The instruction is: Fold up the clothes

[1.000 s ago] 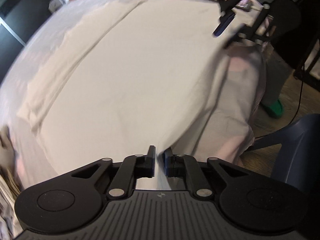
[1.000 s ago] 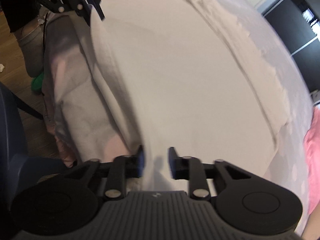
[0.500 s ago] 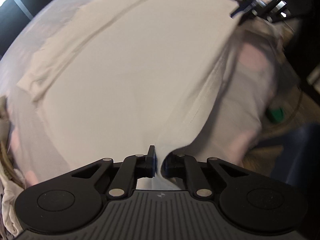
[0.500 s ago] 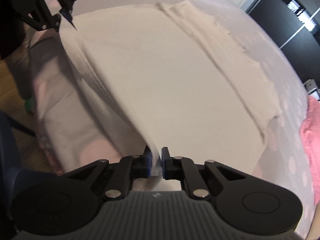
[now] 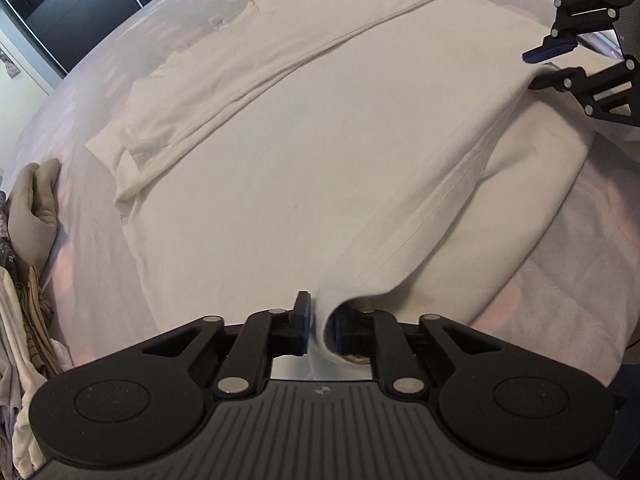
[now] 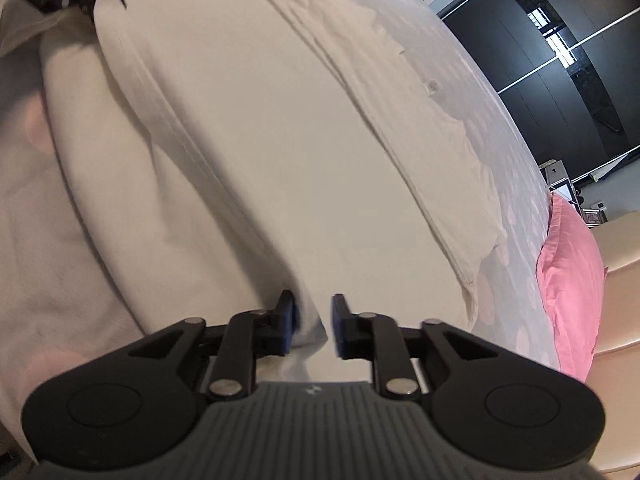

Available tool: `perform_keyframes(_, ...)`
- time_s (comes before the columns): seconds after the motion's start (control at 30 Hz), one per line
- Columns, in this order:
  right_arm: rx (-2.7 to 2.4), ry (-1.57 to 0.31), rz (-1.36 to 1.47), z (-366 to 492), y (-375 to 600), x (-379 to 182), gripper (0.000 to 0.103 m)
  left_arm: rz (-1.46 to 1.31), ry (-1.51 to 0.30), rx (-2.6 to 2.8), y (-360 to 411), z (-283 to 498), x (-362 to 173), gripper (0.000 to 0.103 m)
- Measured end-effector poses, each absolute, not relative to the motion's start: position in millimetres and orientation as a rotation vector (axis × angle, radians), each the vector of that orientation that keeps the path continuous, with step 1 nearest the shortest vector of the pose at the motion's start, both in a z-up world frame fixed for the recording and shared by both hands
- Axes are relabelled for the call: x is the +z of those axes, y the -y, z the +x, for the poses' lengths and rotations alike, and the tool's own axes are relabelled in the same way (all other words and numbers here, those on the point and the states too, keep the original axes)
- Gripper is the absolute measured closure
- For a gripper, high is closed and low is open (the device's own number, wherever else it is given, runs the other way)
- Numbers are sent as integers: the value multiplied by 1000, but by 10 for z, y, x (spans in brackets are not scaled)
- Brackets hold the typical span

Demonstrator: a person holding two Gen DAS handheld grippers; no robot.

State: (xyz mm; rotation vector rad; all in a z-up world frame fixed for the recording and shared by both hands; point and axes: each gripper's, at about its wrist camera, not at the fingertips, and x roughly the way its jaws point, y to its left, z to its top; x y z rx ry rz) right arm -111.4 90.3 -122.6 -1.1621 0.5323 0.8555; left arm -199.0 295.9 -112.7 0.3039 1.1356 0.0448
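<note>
- A cream shirt (image 5: 280,184) is lying spread across the bed (image 5: 80,92), its far long side already doubled over on itself with a sleeve tucked along the fold.
- The left gripper (image 5: 319,326) is clenching the near edge of the shirt; cloth is bunching and curling up between its blue pads.
- The right gripper (image 6: 311,326) is sitting at the other end of that same near edge. Its jaws are standing apart with a wide gap and cloth lying between them, so it is looking released rather than pinching, though the blur is making this less than certain.
- The stretch of edge between the two grippers is lifting and rolling toward the middle of the shirt, with the hem stitching showing on the turned-up part.
- Judging from this, a fold of the near long side over the middle is under way. One end looking pinched and the other loose fits either a lift being set up or a fold being laid down.
- To do it well, both ends are needing to travel level, keeping the edge taut so it is landing parallel to the fold already made on the far side.
- A pile of other clothes (image 5: 24,280) is waiting at the left of the bed, and a pink pillow (image 6: 568,280) is lying at the right.
</note>
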Motion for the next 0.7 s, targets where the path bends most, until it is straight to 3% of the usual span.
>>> perform_keyframes(0.07,853,-533,-1154,-1095,-823,-1231,69,283,-1118,64,-3017,-1985,-1090,65)
perform_keyframes(0.13,844,-523,-1145,-1065,-753,-1209,61,262,-1100,83,-3075,-1979,-1052,61)
perform_keyframes(0.23,805,-476,-1167,-1031,-679,-1215,50,231,-1073,111,-3161,-1970,-996,61)
perform_keyframes(0.4,717,-484,-1149,-872,-613,-1162,48,250,-977,204,-3195,-1914,-834,61)
perform_keyframes(0.47,680,-514,-1108,-740,-609,-1112,40,284,-956,308,-3257,-1868,-799,61)
perform_keyframes(0.7,643,-575,-989,-491,-549,-994,33,196,-978,487,-3600,-1835,-728,63)
